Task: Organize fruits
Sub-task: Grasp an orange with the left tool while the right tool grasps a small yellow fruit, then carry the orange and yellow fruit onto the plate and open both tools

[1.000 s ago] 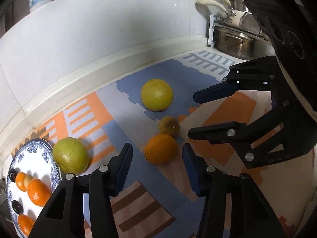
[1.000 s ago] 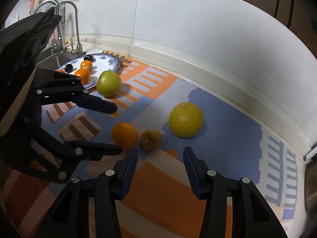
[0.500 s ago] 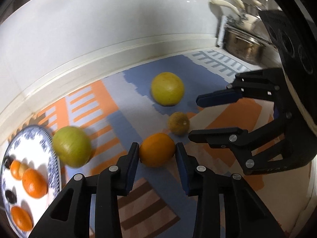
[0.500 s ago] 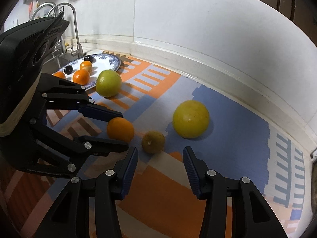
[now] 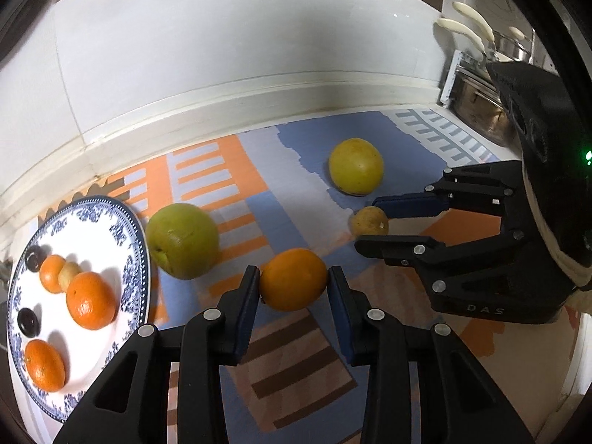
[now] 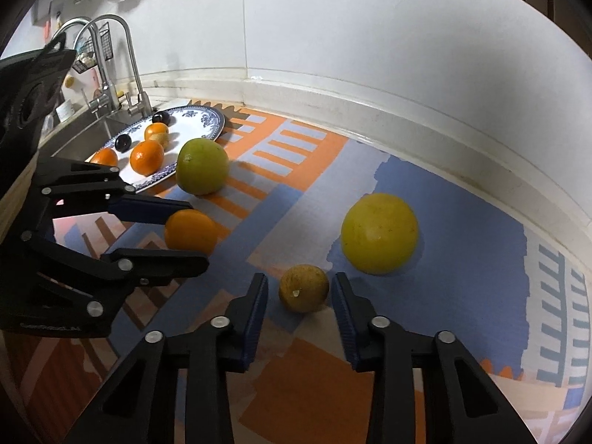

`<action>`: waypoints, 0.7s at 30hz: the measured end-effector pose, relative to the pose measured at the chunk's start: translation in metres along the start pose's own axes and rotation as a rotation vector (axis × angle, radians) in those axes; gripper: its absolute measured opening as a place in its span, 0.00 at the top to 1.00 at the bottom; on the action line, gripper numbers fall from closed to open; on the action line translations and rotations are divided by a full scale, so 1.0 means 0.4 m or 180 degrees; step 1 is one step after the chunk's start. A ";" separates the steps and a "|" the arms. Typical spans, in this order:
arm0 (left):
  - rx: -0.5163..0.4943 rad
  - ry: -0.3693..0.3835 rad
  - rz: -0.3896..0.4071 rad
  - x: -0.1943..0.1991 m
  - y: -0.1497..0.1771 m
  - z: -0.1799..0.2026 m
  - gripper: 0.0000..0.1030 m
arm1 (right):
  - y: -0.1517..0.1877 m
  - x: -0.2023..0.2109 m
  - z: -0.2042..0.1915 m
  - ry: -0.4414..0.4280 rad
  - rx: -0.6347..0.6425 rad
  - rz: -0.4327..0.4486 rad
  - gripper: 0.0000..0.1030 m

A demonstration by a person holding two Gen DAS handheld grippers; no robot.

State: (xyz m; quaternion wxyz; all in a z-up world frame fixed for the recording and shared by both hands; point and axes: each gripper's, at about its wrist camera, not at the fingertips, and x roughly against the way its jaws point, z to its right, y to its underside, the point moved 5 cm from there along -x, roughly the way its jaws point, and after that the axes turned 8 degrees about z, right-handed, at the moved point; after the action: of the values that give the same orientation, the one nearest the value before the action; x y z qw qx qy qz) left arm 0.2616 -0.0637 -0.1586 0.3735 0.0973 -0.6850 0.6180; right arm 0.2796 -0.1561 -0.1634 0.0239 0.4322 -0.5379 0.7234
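My left gripper (image 5: 292,288) is shut on an orange (image 5: 293,278), its pads touching both sides; the orange (image 6: 190,230) also shows in the right wrist view between the left gripper's fingers. My right gripper (image 6: 299,296) is open, its fingers either side of a small brownish-yellow fruit (image 6: 304,288) with gaps to both pads. That fruit (image 5: 369,221) lies between the right gripper's fingers (image 5: 410,203) in the left wrist view. A large green fruit (image 5: 182,239) sits beside a blue-and-white plate (image 5: 125,214) that holds several small oranges and dark fruits. A large yellow fruit (image 5: 356,165) lies further back.
The fruits lie on a patterned orange, blue and brown mat (image 5: 229,181) on a counter against a white wall. A sink with a faucet (image 6: 111,70) is beyond the plate (image 6: 207,118). A metal pot (image 5: 481,111) stands at the far right.
My left gripper moved forward and closed on the orange. My right gripper moved forward so its open fingers now flank the small brownish-yellow fruit.
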 end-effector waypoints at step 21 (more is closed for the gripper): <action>0.0279 -0.0239 0.0297 0.128 -0.002 -0.073 0.65 | -0.077 0.051 -0.069 -0.0066 -0.0061 0.0251 0.71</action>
State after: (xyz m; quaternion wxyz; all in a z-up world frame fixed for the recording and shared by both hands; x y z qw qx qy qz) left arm 0.2378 -0.0202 -0.1269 0.3137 0.1047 -0.6745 0.6600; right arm 0.2658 -0.1299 -0.1282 -0.0061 0.4179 -0.5616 0.7141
